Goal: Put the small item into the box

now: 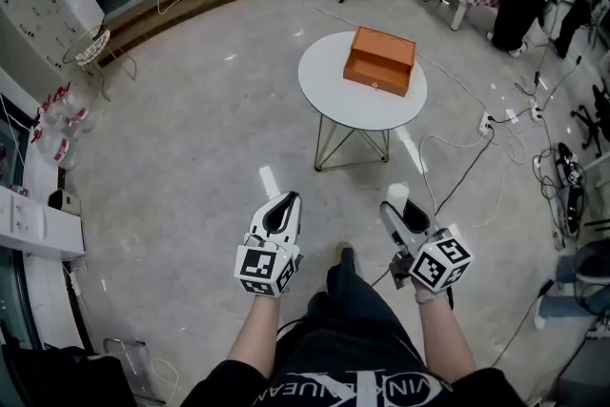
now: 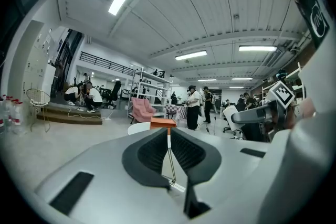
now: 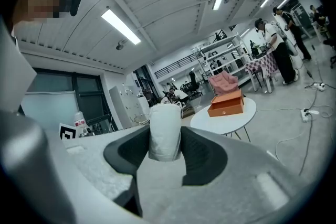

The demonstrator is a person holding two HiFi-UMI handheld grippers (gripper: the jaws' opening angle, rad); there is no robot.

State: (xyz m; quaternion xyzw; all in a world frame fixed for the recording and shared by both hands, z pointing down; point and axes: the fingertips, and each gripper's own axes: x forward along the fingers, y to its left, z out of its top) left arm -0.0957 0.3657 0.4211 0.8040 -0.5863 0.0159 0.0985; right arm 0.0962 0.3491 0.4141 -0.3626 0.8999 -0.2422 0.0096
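The head camera looks steeply down from standing height, past the left tool [image 1: 282,203] and right tool [image 1: 401,205], to the round bench [image 1: 332,98] well ahead. Each tool's camera rides close behind its own jaws, facing forward and tilted up toward the ceiling [image 2: 210,8]. All three share the orange box [image 1: 380,60] on that bench.

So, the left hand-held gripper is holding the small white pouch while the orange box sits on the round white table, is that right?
Not quite: it is the right hand-held gripper that holds the small white pouch, as the right gripper view shows. The left hand-held gripper is shut with nothing in it. The orange box does sit on the round white table.
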